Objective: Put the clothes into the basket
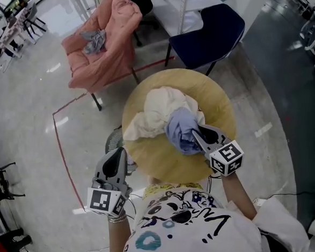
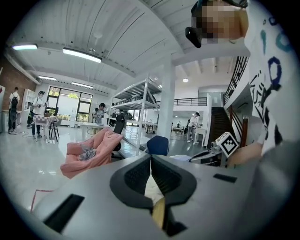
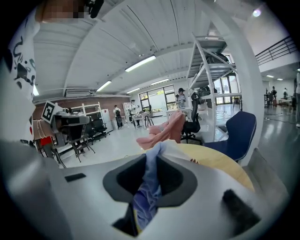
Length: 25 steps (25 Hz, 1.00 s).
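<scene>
On the round desk (image 1: 220,105) lie a cream cloth (image 1: 156,109) and, against its near side, a blue cloth (image 1: 179,129). The right hand-held gripper (image 1: 196,131) pinches the blue cloth's bunched edge, its forearm stretched from the body over the desk's near rim and angled down. The left hand-held gripper (image 1: 120,151) has its jaws pressed together beside the desk's left rim, near the cream cloth's corner, forearm close to the torso

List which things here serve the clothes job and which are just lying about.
Job: blue cloth, gripped by the right gripper; white cloth touching it; perhaps the grey cloth on the pink chair.
Lying about: pink chair, blue chair.
</scene>
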Each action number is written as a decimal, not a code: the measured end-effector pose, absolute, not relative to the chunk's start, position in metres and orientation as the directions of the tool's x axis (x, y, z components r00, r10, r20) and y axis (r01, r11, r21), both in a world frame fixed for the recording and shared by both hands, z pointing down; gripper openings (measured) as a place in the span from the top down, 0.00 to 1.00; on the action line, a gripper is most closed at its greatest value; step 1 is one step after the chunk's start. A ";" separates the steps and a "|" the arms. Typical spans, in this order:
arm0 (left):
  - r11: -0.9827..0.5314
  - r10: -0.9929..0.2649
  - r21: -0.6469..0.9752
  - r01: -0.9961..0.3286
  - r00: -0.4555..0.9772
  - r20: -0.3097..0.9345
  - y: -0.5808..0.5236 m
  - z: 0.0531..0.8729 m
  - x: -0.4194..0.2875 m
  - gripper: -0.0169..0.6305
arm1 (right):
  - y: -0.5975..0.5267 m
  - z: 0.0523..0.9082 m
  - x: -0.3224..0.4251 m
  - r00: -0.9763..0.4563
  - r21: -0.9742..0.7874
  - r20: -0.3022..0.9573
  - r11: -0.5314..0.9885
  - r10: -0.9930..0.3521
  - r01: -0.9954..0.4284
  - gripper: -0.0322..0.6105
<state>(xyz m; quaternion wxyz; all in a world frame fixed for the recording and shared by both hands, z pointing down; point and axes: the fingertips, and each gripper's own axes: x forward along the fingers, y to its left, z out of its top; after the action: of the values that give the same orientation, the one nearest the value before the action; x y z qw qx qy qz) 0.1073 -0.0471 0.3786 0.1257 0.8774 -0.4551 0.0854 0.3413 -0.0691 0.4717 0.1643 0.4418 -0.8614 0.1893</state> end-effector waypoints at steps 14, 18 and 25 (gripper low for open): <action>-0.594 -0.751 0.153 -0.790 0.612 0.248 -0.039 0.381 0.029 0.95 | -0.055 0.427 0.258 -0.552 -0.160 0.360 0.533 -0.752 -0.831 0.86; -0.614 -0.730 0.159 -0.773 0.633 0.260 -0.039 0.393 0.008 0.95 | -0.050 0.421 0.239 -0.540 -0.170 0.334 0.514 -0.773 -0.841 0.86; -0.610 -0.739 0.149 -0.778 0.626 0.249 -0.022 0.387 -0.012 0.95 | -0.027 0.417 0.206 -0.579 -0.202 0.303 0.542 -0.757 -0.815 0.87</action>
<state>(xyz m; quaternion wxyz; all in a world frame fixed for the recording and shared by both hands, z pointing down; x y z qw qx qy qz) -0.0117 -0.0223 0.3871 0.1217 0.8935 -0.4245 0.0812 0.2065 -0.0269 0.4170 0.0898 0.4501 -0.8736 0.1619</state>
